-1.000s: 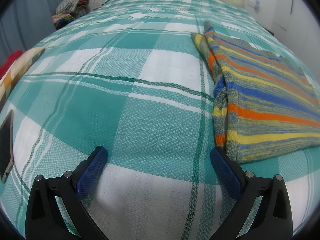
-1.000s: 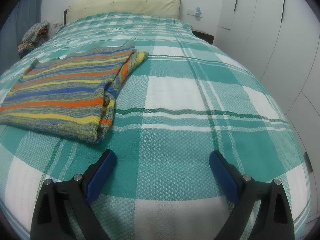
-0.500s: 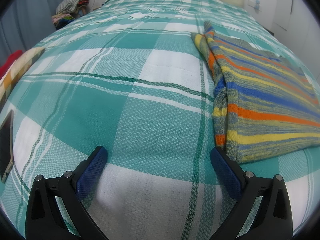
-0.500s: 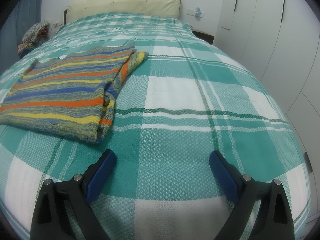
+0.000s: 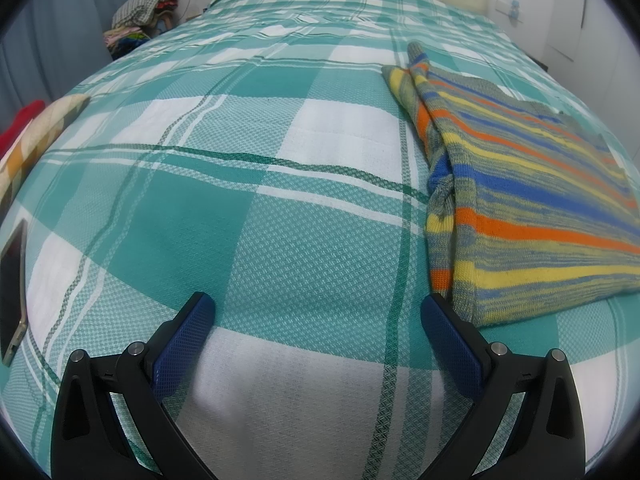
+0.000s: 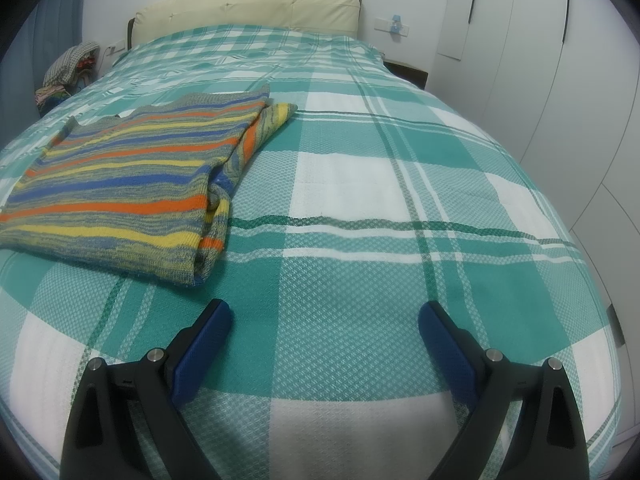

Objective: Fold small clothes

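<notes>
A striped knit sweater (image 5: pixel 520 208) in grey, yellow, orange and blue lies flat on the bed with its sleeves tucked along the sides. It is at the right in the left wrist view and at the left in the right wrist view (image 6: pixel 120 188). My left gripper (image 5: pixel 316 312) is open and empty over the bedspread, to the left of the sweater's near corner. My right gripper (image 6: pixel 324 316) is open and empty, to the right of the sweater's near corner.
The bed has a teal and white plaid cover (image 5: pixel 240 220) and a cream headboard (image 6: pixel 248 8). A phone (image 5: pixel 14 288) and a patterned cushion (image 5: pixel 36 136) lie at the left edge. A clothes pile (image 5: pixel 140 12) is beside the bed. White wardrobes (image 6: pixel 560 80) stand at the right.
</notes>
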A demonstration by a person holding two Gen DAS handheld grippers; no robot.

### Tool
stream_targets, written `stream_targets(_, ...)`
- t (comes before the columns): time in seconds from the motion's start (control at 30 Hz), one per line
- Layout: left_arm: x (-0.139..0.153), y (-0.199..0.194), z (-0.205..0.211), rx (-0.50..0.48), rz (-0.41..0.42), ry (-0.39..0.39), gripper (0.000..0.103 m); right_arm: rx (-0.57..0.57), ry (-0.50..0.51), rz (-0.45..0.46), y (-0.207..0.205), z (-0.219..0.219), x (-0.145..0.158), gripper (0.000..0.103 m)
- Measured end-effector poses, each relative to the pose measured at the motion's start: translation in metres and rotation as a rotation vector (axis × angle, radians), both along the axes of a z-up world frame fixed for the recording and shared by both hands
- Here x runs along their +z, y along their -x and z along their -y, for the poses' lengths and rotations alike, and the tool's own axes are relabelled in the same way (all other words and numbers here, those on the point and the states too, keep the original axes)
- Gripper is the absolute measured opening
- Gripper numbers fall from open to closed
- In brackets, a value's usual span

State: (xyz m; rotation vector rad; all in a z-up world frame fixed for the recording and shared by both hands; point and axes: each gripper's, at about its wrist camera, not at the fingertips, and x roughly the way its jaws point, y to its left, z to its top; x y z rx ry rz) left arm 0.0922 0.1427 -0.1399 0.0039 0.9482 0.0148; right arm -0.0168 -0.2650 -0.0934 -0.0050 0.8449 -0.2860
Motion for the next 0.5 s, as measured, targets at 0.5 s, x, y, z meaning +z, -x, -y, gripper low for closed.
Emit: stream_targets(0.5, 0.0000, 0.0000, -0.0001, 0.000, 0.000, 0.000, 0.103, -0.002, -0.001, 0.000, 0.0016, -0.0013, 0.0007, 0.095)
